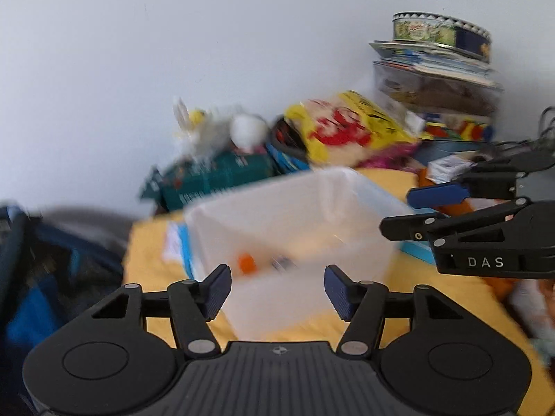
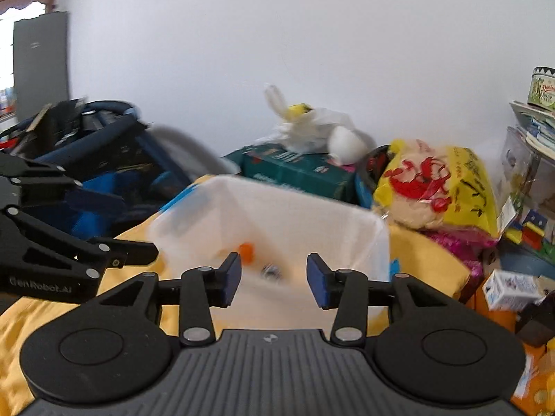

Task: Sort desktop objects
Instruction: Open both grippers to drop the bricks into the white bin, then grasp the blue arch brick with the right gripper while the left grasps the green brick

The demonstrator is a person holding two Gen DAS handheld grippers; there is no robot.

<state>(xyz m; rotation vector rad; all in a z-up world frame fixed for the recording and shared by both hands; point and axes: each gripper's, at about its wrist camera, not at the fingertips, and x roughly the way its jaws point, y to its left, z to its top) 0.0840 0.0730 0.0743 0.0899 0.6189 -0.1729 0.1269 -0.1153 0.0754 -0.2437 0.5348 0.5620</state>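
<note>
Both claws (image 1: 277, 293) (image 2: 274, 279) gape over translucent bin (image 1: 347, 187) holding orange piece (image 1: 247, 262).

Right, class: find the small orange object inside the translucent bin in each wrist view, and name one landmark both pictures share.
Left wrist view: the orange object lies low in the translucent bin, just left of centre, above the left pad.
Right wrist view: it sits near the bin's floor, just right of the left pad.
Shared landmark: the yellow bag with red print behind the bin.
</note>
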